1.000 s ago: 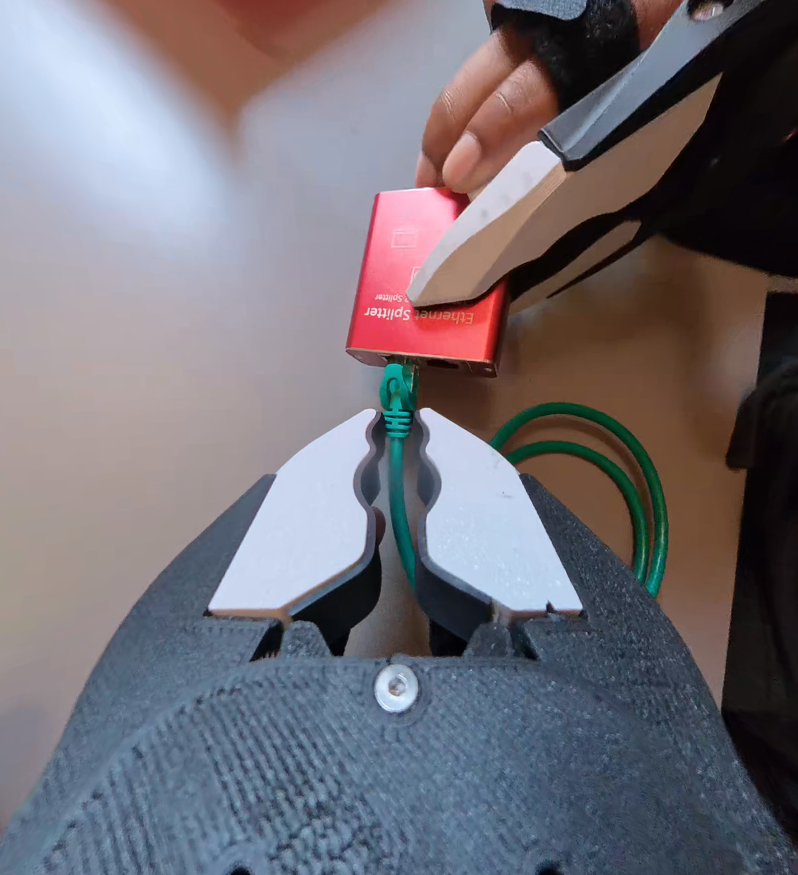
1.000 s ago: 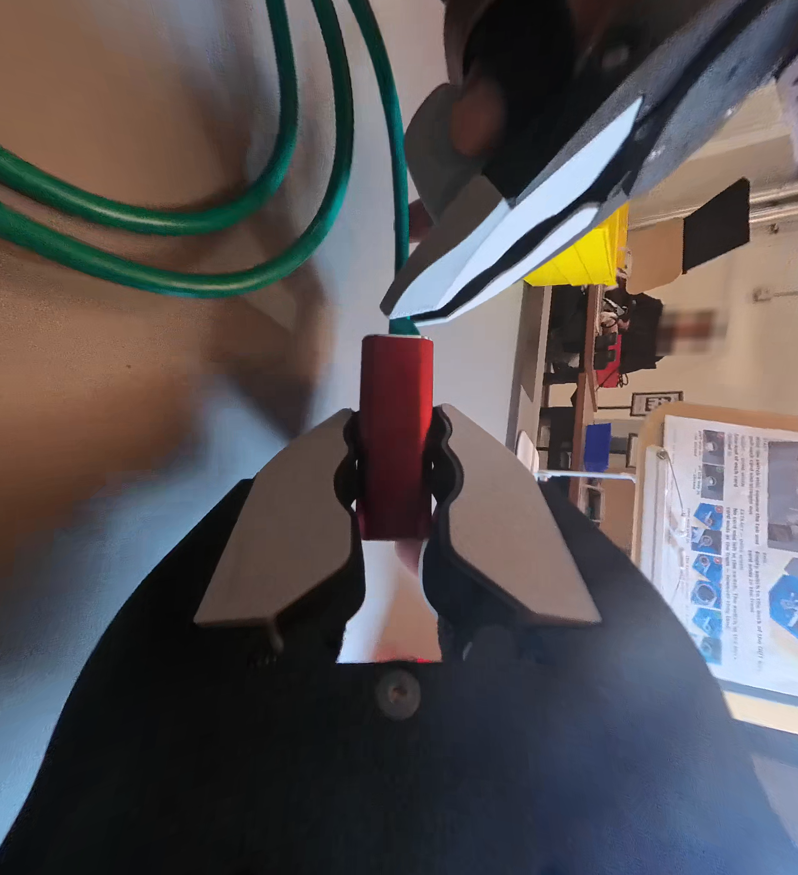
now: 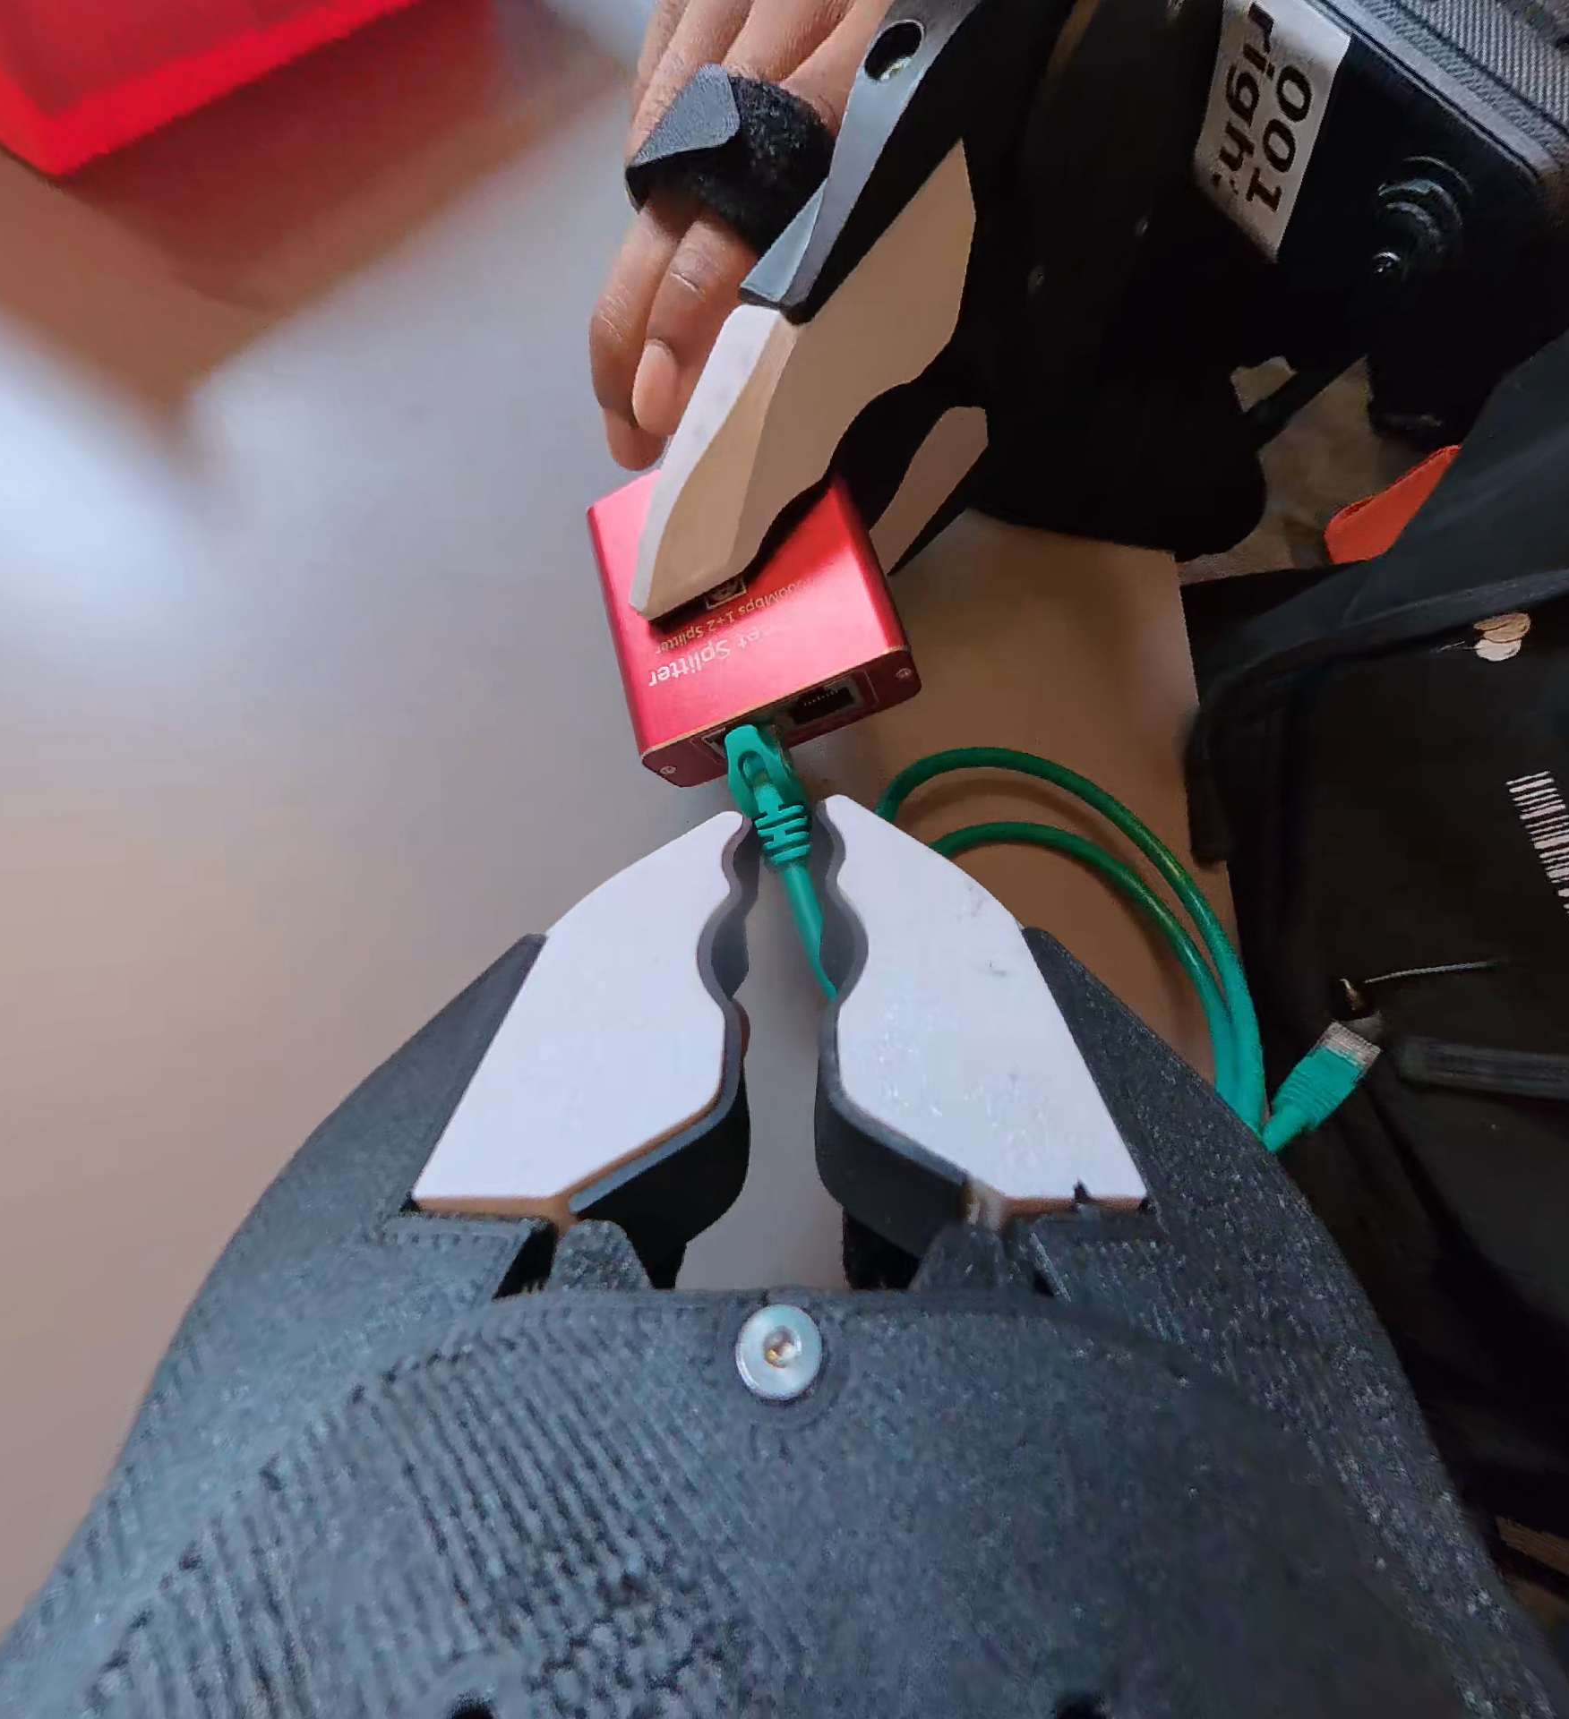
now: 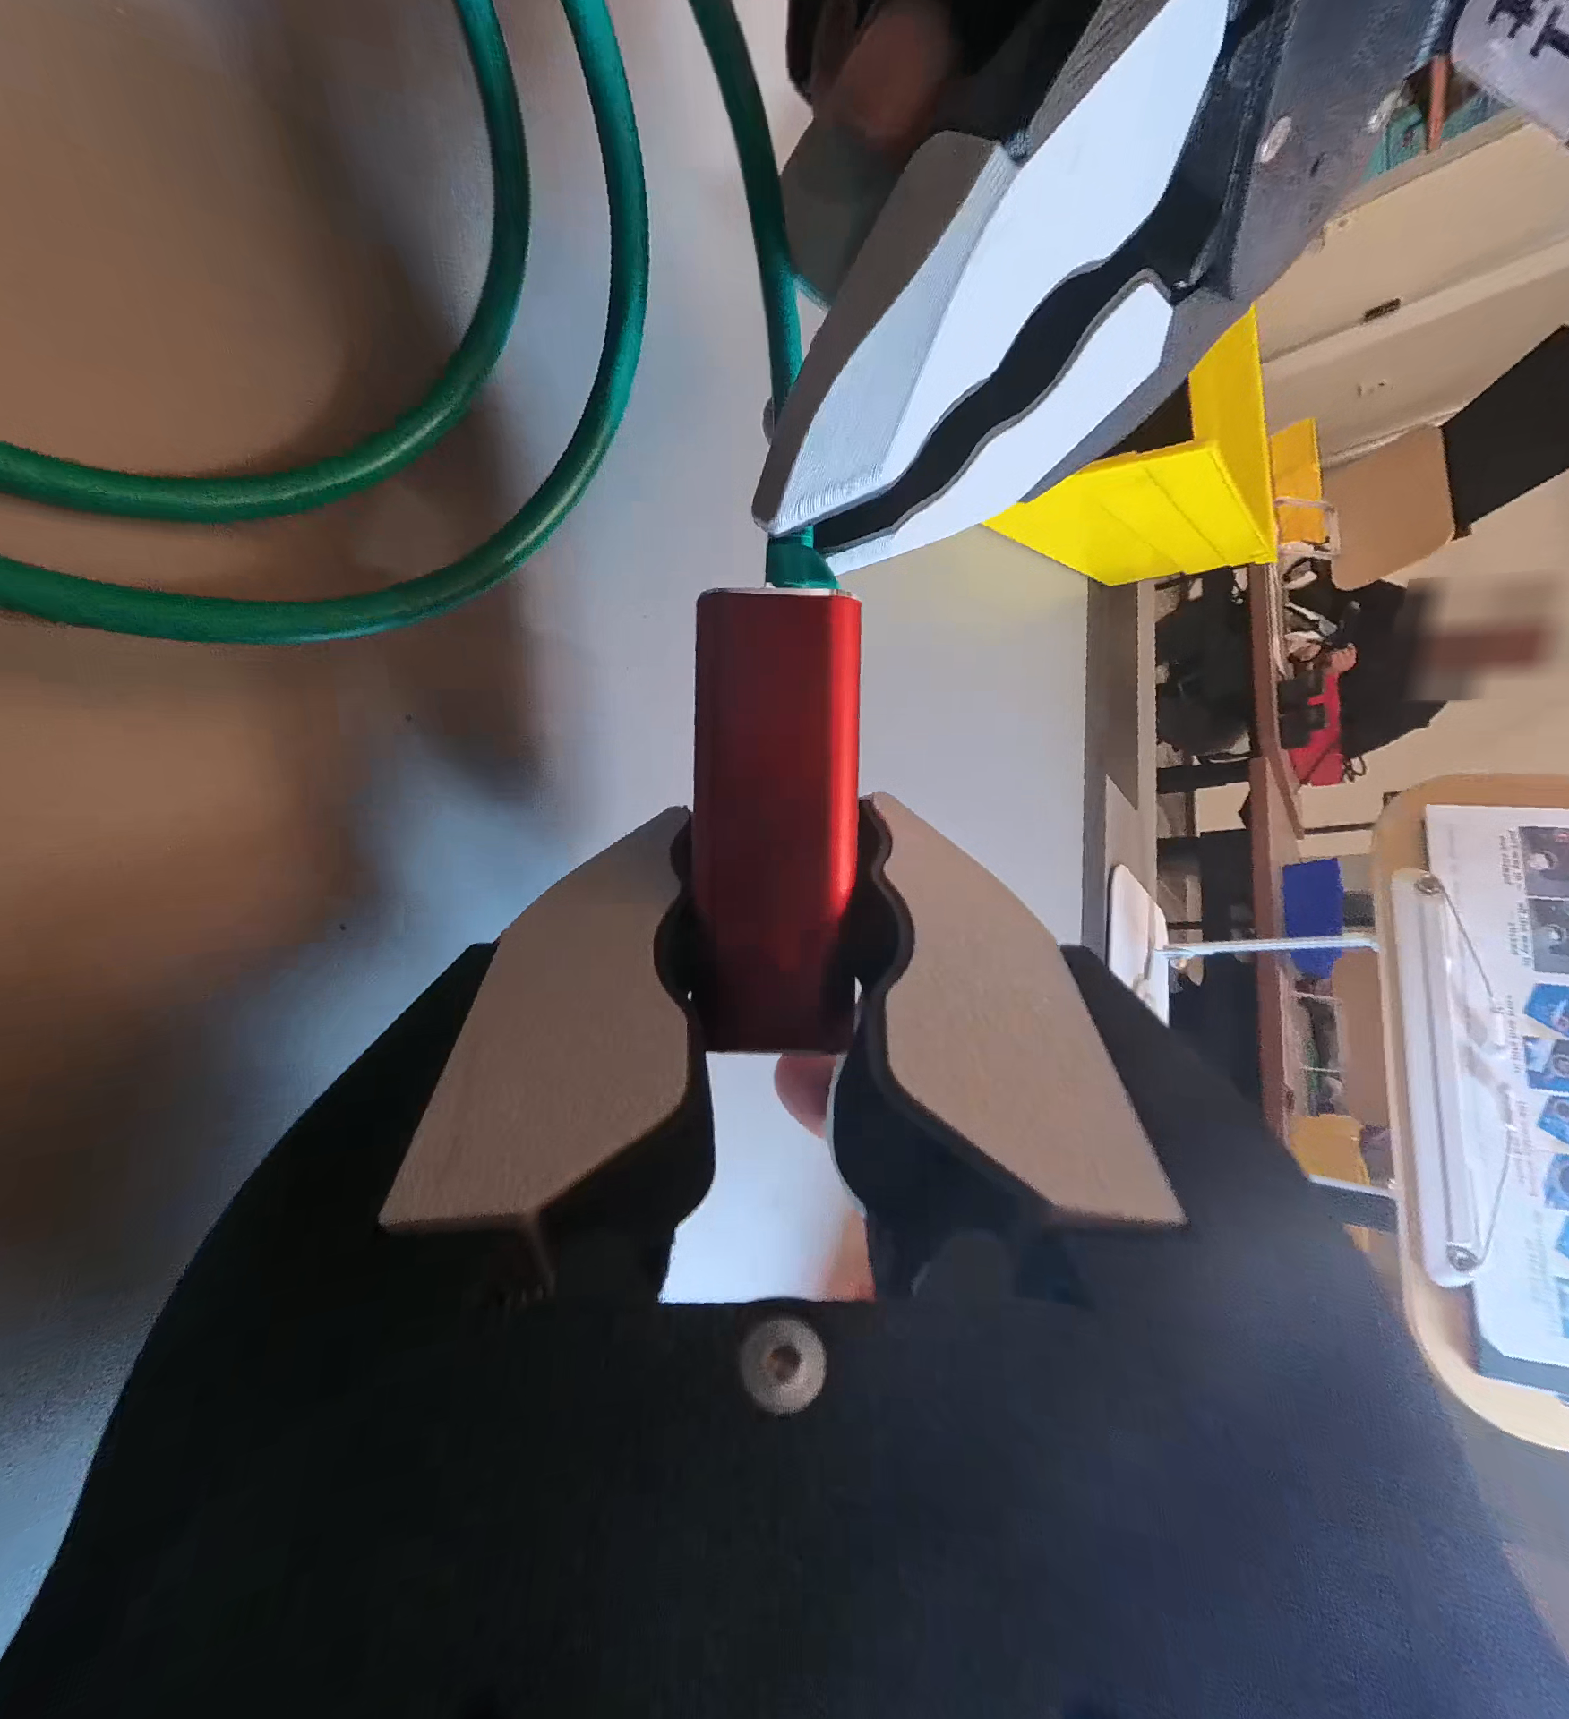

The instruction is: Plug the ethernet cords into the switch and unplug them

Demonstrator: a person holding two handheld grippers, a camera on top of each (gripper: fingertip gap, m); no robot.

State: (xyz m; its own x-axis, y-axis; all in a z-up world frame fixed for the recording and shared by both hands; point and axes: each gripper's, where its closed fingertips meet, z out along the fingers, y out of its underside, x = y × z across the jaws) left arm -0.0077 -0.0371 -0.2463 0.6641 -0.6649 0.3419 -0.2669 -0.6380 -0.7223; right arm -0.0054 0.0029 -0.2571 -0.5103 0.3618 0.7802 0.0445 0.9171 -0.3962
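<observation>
**Operator:** Where does the switch [image 3: 753, 642] sit, and what holds it?

**Technician:** The right gripper [image 4: 773, 916] is clamped on the red switch across its flat faces, clear of the table [image 3: 250, 837]. The green plug [image 3: 762, 781] sits in one port, and the neighbouring port is empty.

**Operator:** And the left gripper [image 3: 785, 828]?

**Technician:** Its fingers stand slightly apart around the plug's boot, apparently without pinching it. The metal case looks rigid, light and smooth, so it may slip under pull. The cord [image 3: 1134, 884] is limp. The plug's latch is fragile, so grip the moulded boot, not the cable.
</observation>
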